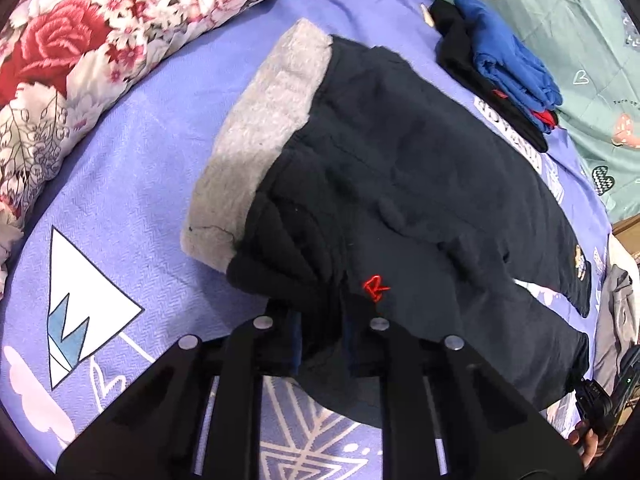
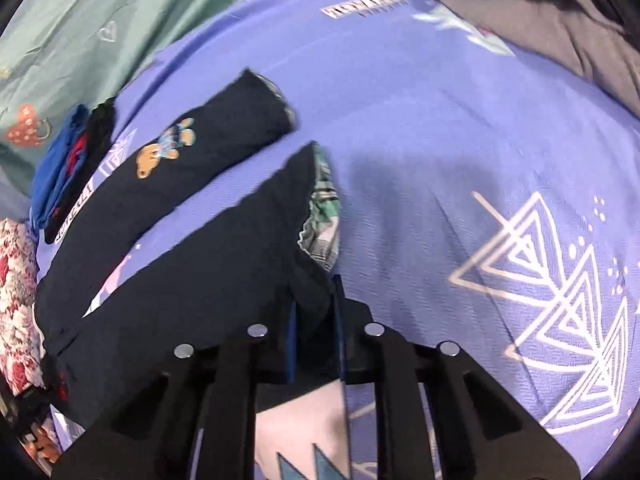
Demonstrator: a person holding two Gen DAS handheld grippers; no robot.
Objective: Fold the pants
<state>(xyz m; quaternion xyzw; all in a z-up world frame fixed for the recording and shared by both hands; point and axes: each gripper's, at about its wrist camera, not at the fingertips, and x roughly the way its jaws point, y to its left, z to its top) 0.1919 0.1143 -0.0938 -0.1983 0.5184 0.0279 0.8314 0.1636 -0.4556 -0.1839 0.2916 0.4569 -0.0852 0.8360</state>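
Observation:
Dark navy pants (image 1: 400, 168) with a grey fleece lining turned out at the waist (image 1: 260, 128) lie on the purple bedsheet (image 1: 132, 184). A red embroidered mark (image 1: 376, 286) sits near my left gripper (image 1: 320, 320), which is shut on the waist edge of the pants. In the right wrist view the two legs (image 2: 192, 208) stretch away, one with a bear patch (image 2: 164, 152). My right gripper (image 2: 314, 320) is shut on the near leg's cuff, where green plaid lining (image 2: 324, 216) shows.
A floral quilt (image 1: 72, 52) lies at the left. A folded stack of black and blue clothes (image 1: 496, 64) sits at the far side on a green sheet (image 1: 580, 32). A grey garment (image 2: 540, 20) lies at the upper right in the right wrist view.

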